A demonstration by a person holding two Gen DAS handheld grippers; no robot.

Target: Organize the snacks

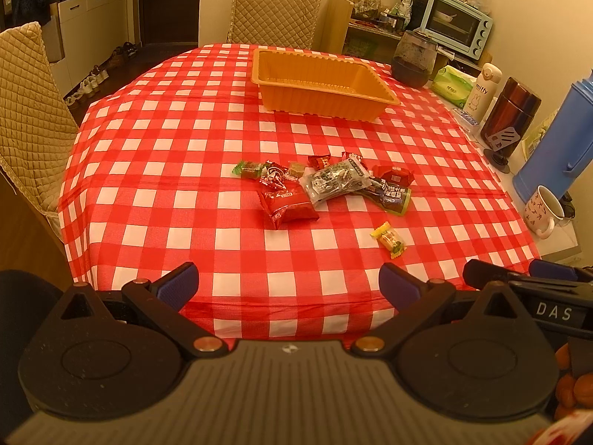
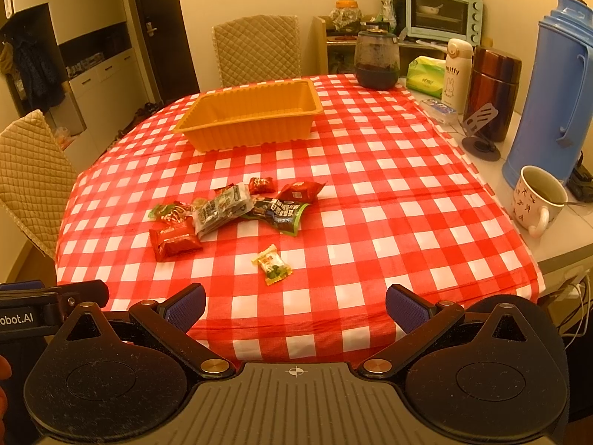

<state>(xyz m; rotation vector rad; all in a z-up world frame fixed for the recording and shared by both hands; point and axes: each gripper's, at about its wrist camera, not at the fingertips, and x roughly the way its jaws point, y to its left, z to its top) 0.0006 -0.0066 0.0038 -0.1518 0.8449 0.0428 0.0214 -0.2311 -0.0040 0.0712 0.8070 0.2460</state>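
An empty orange tray (image 1: pixel 372 87) (image 2: pixel 309 102) stands at the far side of the red-checked table. A pile of wrapped snacks lies mid-table: a red packet (image 1: pixel 289 204) (image 2: pixel 174 239), a clear-and-green packet (image 1: pixel 333 181) (image 2: pixel 220 207), a dark green packet (image 1: pixel 393 194) (image 2: pixel 281 213) and small candies. A yellow candy (image 1: pixel 389 240) (image 2: pixel 272 264) lies alone nearer me. My left gripper (image 1: pixel 289 287) is open and empty above the near table edge. My right gripper (image 2: pixel 295 306) is open and empty beside it, also near the front edge.
Along the right edge stand a dark jar (image 2: pixel 377 59), tissue pack (image 2: pixel 426 76), white bottle (image 2: pixel 457 74), brown flask (image 2: pixel 496 91), blue thermos (image 2: pixel 556 92) and a mug (image 2: pixel 537 198). Quilted chairs (image 2: pixel 257 50) (image 1: pixel 33 118) stand at the far side and left.
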